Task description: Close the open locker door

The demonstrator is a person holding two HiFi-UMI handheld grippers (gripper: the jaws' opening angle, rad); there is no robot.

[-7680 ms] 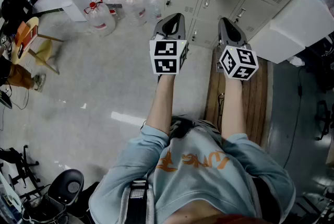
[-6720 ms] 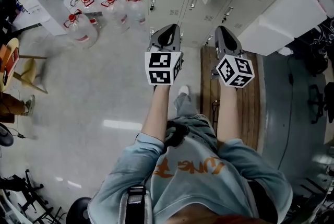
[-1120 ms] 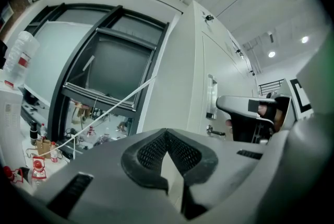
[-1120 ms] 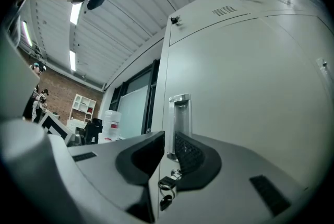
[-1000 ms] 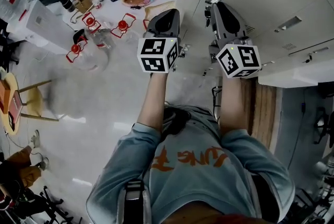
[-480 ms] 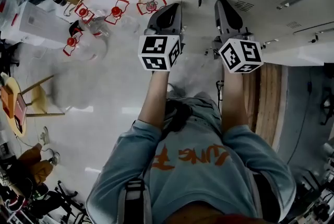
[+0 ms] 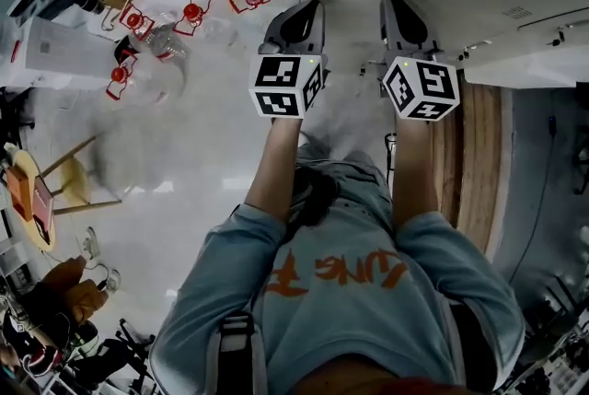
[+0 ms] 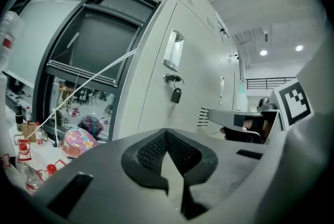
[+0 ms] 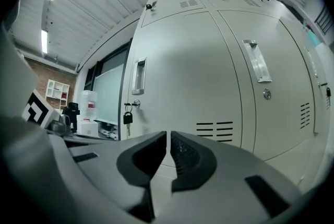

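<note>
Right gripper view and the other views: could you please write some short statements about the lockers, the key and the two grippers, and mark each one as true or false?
1. A key hangs from the lock of a locker door. True.
2. The right gripper grips that key. False: nothing is between its jaws, which are closing and nearly together.
3. That door has vent slots low down. True.
4. The left gripper has its jaws wide apart. False: their tips meet, and nothing is held.
5. Bottles with red caps are on the floor. True.
</note>
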